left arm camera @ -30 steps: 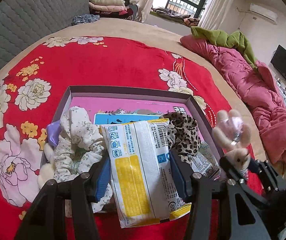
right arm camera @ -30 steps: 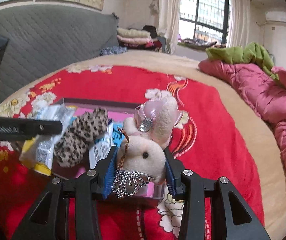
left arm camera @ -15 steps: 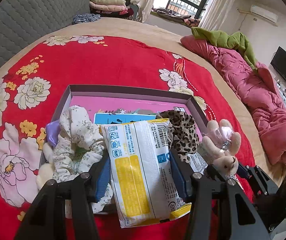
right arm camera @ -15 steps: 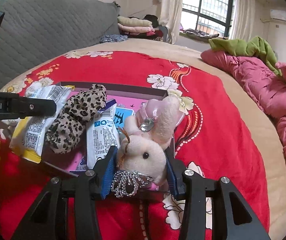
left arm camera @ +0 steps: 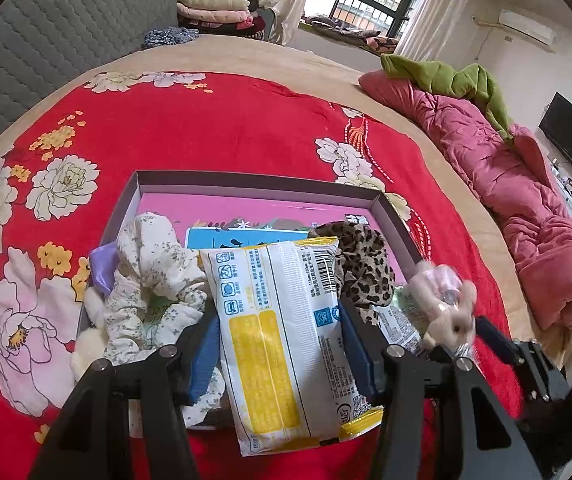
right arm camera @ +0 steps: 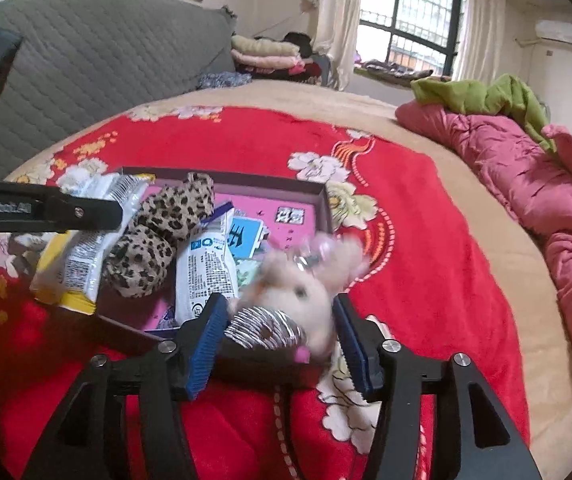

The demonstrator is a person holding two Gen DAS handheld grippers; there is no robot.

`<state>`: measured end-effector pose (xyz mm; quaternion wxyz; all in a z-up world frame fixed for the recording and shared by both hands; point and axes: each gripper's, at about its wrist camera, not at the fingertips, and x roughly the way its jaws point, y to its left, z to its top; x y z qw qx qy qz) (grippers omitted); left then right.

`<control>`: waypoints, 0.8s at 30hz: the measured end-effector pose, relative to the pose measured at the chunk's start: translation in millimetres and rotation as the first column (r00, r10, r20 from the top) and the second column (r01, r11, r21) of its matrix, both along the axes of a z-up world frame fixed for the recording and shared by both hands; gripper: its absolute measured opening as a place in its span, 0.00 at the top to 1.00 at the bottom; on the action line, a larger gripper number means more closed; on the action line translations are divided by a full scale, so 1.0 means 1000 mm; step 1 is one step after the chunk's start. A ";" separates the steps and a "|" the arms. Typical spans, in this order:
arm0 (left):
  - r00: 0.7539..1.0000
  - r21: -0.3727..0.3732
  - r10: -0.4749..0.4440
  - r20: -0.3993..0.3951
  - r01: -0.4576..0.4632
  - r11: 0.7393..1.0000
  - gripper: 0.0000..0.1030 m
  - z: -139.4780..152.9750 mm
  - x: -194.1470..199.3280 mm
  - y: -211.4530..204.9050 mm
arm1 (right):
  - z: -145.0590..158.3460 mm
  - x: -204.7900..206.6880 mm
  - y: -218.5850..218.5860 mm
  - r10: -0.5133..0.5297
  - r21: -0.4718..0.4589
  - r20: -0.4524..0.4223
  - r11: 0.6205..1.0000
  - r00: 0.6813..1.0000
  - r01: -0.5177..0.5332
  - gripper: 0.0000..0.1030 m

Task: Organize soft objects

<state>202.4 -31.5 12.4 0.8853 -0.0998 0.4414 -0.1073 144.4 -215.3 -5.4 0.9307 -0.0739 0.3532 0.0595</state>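
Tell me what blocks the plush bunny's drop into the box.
Nothing visible does. The right tool is opening around the blurred pink plush bunny, directly above the near right corner of the shallow grey box; the leopard-print scrunchie lies further left.

The far half of the box (left arm camera: pixel 254 178) lies bare and pink, room for my tongs there. Its near half is crowded: floral cloth (left arm camera: pixel 148 276), leopard scrunchie (right arm camera: pixel 158 236), wipes packs (right arm camera: pixel 206 272). Open red blanket (left arm camera: pixel 206 120) surrounds the box; the pink quilt (left arm camera: pixel 526 208) blocks the right.
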 end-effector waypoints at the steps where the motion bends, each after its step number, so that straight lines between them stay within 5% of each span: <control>1: 1.000 -0.001 -0.001 0.004 0.001 1.000 0.46 0.001 -0.001 0.000 | 0.004 -0.005 -0.001 -0.005 0.004 0.014 1.000 1.000 0.005 0.33; 13: 0.984 0.073 0.015 0.176 -0.029 0.997 0.41 0.048 -0.061 0.001 | 0.043 -0.068 0.005 0.024 0.074 0.079 0.997 0.997 -0.030 0.29; 24: 0.992 0.171 0.080 0.100 -0.096 0.981 0.40 0.031 -0.111 0.011 | 0.044 -0.108 0.028 0.079 0.083 0.044 0.993 0.996 -0.083 0.28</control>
